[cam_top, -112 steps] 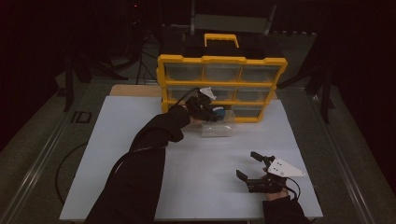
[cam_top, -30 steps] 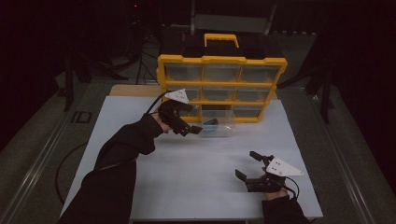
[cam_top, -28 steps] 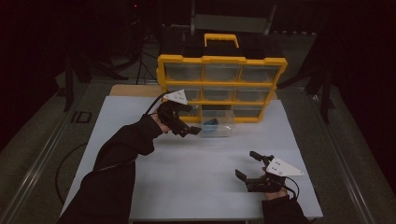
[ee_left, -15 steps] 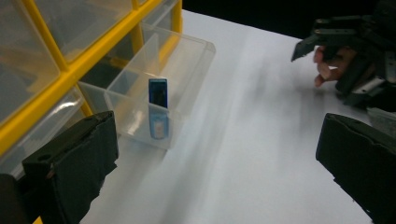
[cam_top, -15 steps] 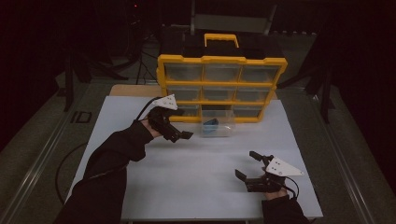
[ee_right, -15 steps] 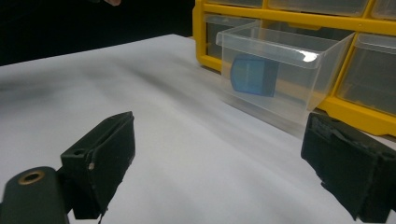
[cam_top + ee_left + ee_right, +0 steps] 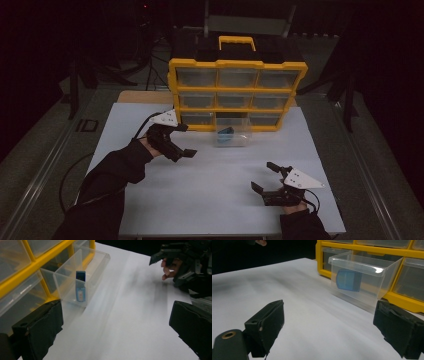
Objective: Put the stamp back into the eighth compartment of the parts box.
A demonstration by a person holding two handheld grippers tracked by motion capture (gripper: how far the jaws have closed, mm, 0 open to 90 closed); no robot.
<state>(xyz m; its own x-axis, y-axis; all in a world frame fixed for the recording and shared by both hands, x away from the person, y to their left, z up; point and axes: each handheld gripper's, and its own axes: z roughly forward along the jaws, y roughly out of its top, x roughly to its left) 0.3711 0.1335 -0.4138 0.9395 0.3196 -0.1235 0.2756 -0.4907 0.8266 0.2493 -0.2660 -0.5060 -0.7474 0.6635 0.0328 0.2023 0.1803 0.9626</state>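
Note:
A yellow organiser (image 7: 237, 92) with clear drawers stands at the back of the white table (image 7: 220, 170). Its bottom middle drawer (image 7: 233, 135) is pulled out (image 7: 82, 272) (image 7: 362, 280). A small blue object (image 7: 226, 134) leans inside it (image 7: 80, 289) (image 7: 348, 279). My left gripper (image 7: 184, 140) hovers open to the left of the drawer, with nothing between its jaws. My right gripper (image 7: 265, 176) rests open near the front right of the table, also holding nothing.
Dark floor and stands surround the table. A cable (image 7: 75, 172) trails off the left edge. The other hand with its gripper (image 7: 180, 262) appears far off in the left gripper view. Bare white table lies between the two grippers.
My left gripper has drawn back from the pulled-out drawer, moving left and toward the person, and now hangs open. The right gripper has stayed put.

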